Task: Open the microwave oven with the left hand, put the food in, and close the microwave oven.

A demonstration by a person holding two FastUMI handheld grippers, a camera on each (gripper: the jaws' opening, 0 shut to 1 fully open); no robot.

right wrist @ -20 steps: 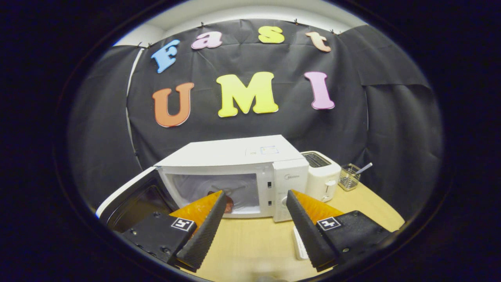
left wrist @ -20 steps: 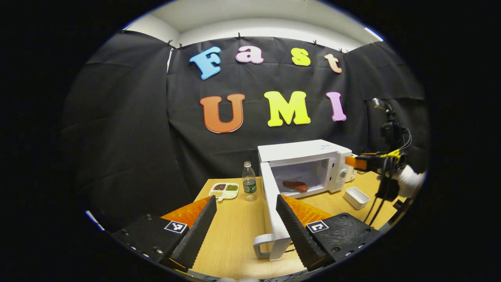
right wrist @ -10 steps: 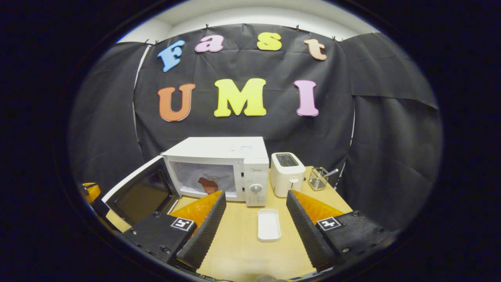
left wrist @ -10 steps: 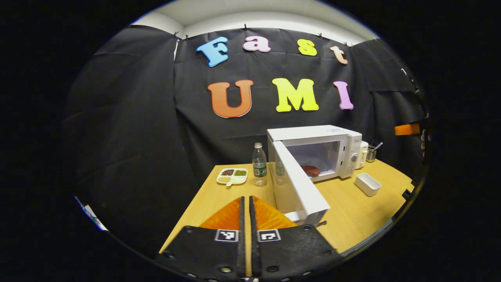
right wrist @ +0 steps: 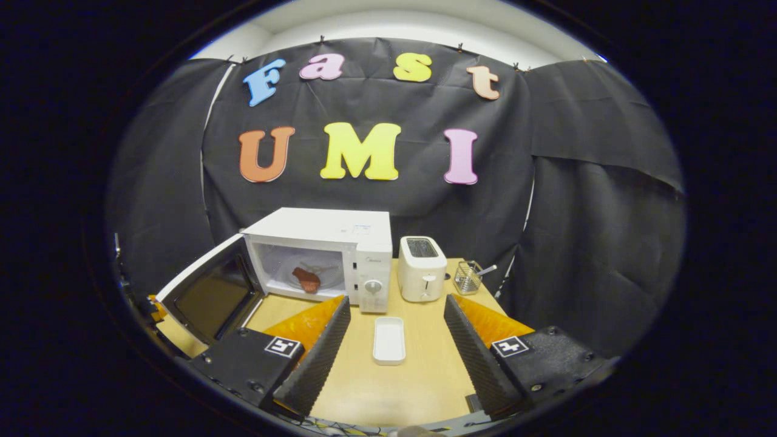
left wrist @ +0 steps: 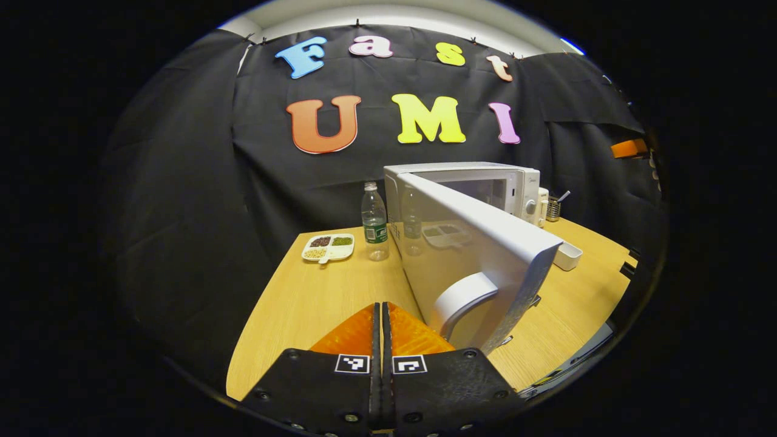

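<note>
The white microwave (right wrist: 322, 233) stands at the back of the wooden table with its door (right wrist: 209, 291) swung open to the left. A reddish piece of food (right wrist: 306, 279) lies inside on the turntable. In the left gripper view the door's outer face (left wrist: 479, 243) angles across the right half, its curved handle (left wrist: 461, 297) close by. My left gripper (left wrist: 380, 328) is shut with nothing in it, low over the table just left of that handle. My right gripper (right wrist: 397, 300) hangs open and empty, well back from the oven, above a white tray (right wrist: 388, 340).
A water bottle (left wrist: 374, 221) and a divided plate of beans (left wrist: 328, 247) sit left of the microwave. Right of the oven stand a white toaster (right wrist: 420, 276) and a wire basket (right wrist: 468, 277) with a utensil. The table's near edge (left wrist: 564, 376) runs under both grippers.
My left gripper went from open to shut and moved to the outer side of the door, which has swung partway toward the oven. The right gripper drew back from the microwave, still open.
</note>
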